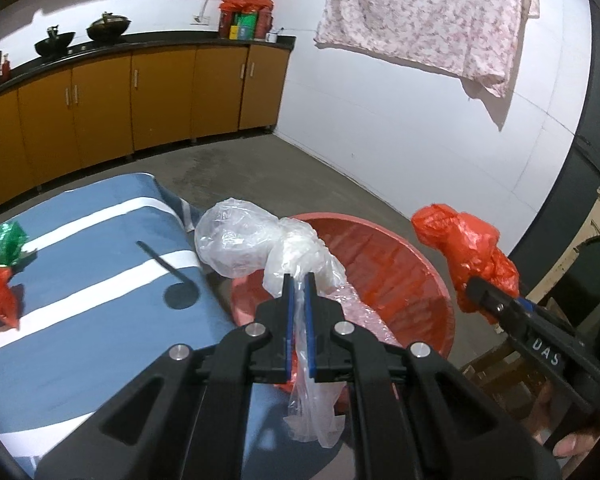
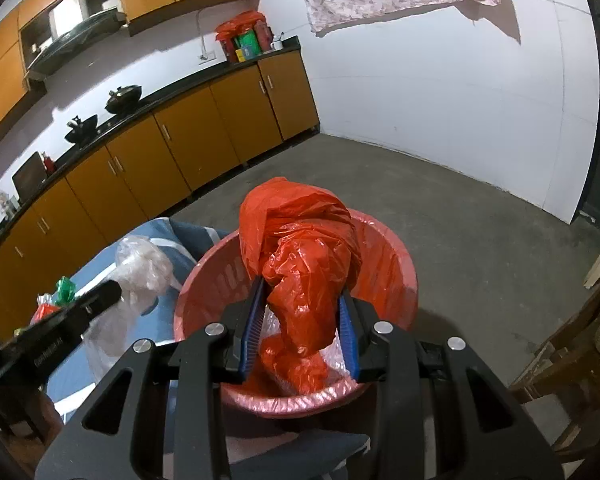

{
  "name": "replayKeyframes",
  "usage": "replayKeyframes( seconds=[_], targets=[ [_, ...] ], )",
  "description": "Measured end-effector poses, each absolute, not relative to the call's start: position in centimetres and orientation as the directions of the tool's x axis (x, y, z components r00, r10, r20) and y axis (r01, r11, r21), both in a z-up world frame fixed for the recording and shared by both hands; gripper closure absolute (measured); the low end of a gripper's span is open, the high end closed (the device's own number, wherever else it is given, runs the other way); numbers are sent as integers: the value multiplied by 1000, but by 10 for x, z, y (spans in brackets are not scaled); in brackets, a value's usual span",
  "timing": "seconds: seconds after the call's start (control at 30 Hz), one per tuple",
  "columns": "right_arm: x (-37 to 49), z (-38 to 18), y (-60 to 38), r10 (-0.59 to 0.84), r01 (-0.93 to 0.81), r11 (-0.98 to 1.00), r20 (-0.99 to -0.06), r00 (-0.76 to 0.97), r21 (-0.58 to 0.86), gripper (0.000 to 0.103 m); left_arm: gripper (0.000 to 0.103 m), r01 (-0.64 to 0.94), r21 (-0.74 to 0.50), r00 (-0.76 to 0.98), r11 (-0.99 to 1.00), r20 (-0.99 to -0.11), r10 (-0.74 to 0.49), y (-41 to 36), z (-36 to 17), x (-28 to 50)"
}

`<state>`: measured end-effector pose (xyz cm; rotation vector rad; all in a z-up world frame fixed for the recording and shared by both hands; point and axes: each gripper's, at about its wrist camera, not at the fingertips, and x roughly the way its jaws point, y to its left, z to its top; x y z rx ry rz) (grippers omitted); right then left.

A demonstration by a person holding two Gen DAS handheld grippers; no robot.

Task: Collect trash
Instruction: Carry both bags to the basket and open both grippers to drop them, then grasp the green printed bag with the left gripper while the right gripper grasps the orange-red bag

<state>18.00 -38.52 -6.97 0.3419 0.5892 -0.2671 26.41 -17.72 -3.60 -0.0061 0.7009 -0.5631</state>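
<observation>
While I look through the left wrist view, my left hand-held gripper (image 1: 299,280) pinches a clear plastic bag (image 1: 236,240) at the red bin (image 1: 428,280) rim; red and green scraps (image 1: 4,268) remain on the table (image 1: 100,248). In the right wrist view, my right hand-held gripper (image 2: 304,304) clamps a red plastic bag (image 2: 300,248) above the bin. I judge neither bag is dropped yet.

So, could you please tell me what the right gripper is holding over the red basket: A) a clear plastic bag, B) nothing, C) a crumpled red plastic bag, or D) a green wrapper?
C: the right gripper has its jaws closed on a crumpled red plastic bag above the red basket.
</observation>
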Motion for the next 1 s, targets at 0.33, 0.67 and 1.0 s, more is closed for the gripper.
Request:
replayKeyframes(
  seconds=[0.33, 0.67, 1.0],
  targets=[
    [195, -67, -402, -149, 354, 893, -560, 815, 278, 68, 96, 533, -193, 587, 824, -617, -524, -210, -44, 275],
    [207, -67, -414, -81, 302, 893, -540, 838, 335, 42, 64, 514, -236, 556, 825, -641, -530, -211, -59, 290],
    [177, -80, -411, -155, 380, 877, -574, 804, 296, 21, 21, 404, -151, 674, 902, -618, -405, -153, -53, 272]
  ],
)
